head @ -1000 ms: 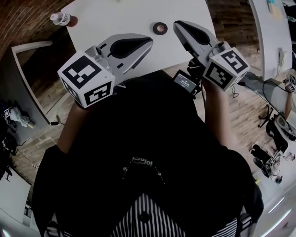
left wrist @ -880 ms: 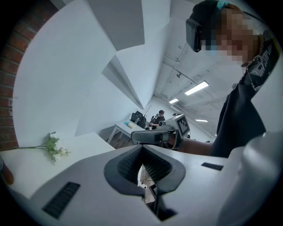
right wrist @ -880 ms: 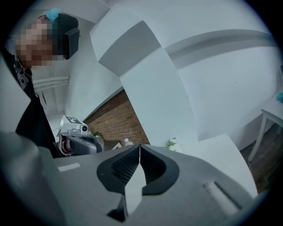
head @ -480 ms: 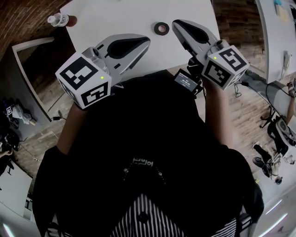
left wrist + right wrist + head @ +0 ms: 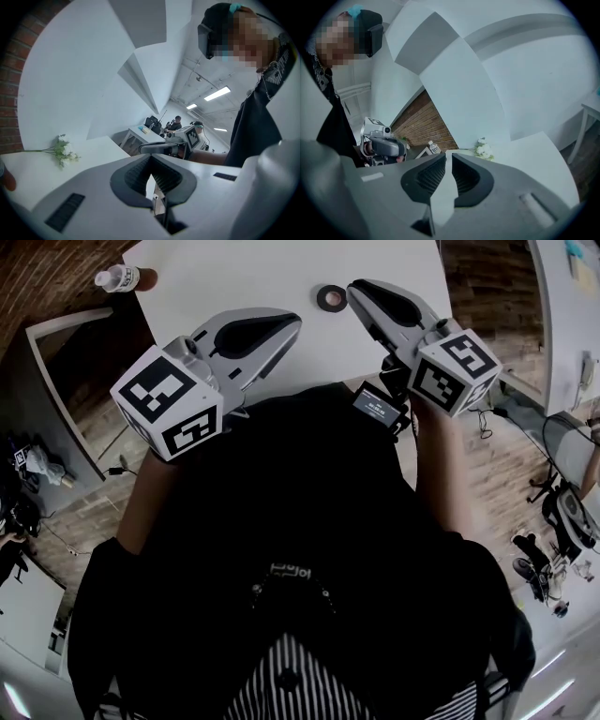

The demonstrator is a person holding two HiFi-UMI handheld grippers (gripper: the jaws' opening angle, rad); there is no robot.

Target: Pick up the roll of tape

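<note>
Working over the white bench [image 5: 281, 268], hold back the left gripper [image 5: 296, 322], shut and empty. Widen the right gripper [image 5: 356, 289], now opening a slit with nothing inside, then lower astride the roll of tape [image 5: 329, 298], lying flat just beside its tip.

The head camera sits above the person and looks steeply down past their chest, taking in the near end of the white table [image 5: 281, 277] and both grippers from behind. Each gripper camera rides close behind its own jaws, low over the table: the one on the left gripper [image 5: 292, 326] looks across at the right gripper [image 5: 354, 289], whose empty jaws are opening, and that gripper's camera looks back at the left one. Both gripper views share the flowers [image 5: 63, 151] and the person's torso, while the bottle [image 5: 119, 278] shows in the head and right gripper views.
</note>
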